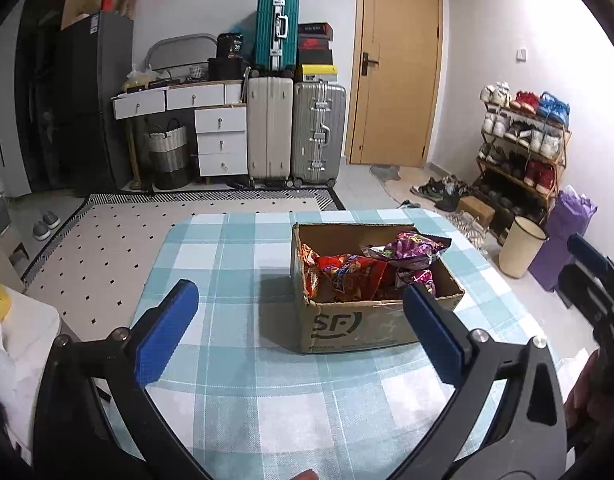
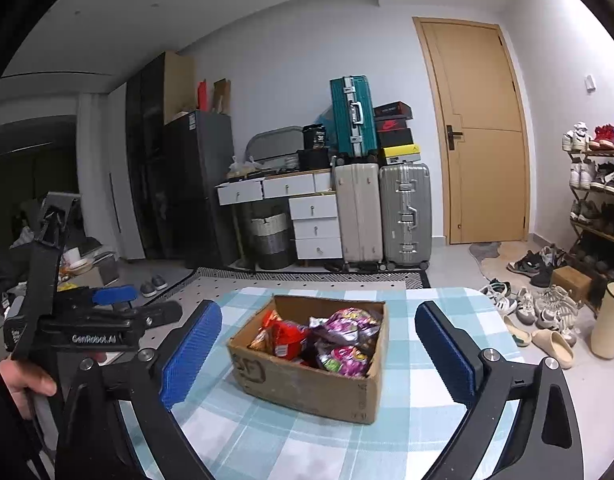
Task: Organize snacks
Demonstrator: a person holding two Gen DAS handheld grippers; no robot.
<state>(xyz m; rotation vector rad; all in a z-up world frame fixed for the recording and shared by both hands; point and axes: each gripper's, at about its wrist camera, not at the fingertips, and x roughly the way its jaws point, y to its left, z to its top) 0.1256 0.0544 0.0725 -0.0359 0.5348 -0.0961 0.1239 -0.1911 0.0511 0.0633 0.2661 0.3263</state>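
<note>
The box (image 1: 377,292) sits on the counter (image 1: 235,360), at about one o'clock from the left tool (image 1: 301,320) and near twelve o'clock from the right tool (image 2: 319,350). It is open-topped corrugated cardboard with scuffed, dented walls and a printed logo on its near face. Inside lie the snacks: red bags (image 1: 347,274) toward nine o'clock within the box and purple bags (image 1: 407,248) toward three o'clock. All are crinkled glossy foil, soft and irregular, heaped loosely rather than stacked, and some rise near the rim.

Both tools stand wide with nothing between their jaws. Each has black rigid arms ending in flat blue pads (image 1: 167,332) with a fine ribbed texture, likely meant to grip slippery film. In the right wrist view the left tool appears at nine o'clock, held in the person's hand (image 2: 25,384). Neither tool touches the box.

With every visible bag inside the box and the cloth around it bare, the sorting looks largely done, or the box is about to be handled whole. The wide spread would suit straddling a box wall or a puffy bag.

The counter wears a smooth pale blue and white check cloth with rounded corners, which gives a flat, low-friction base for sliding the box.
</note>
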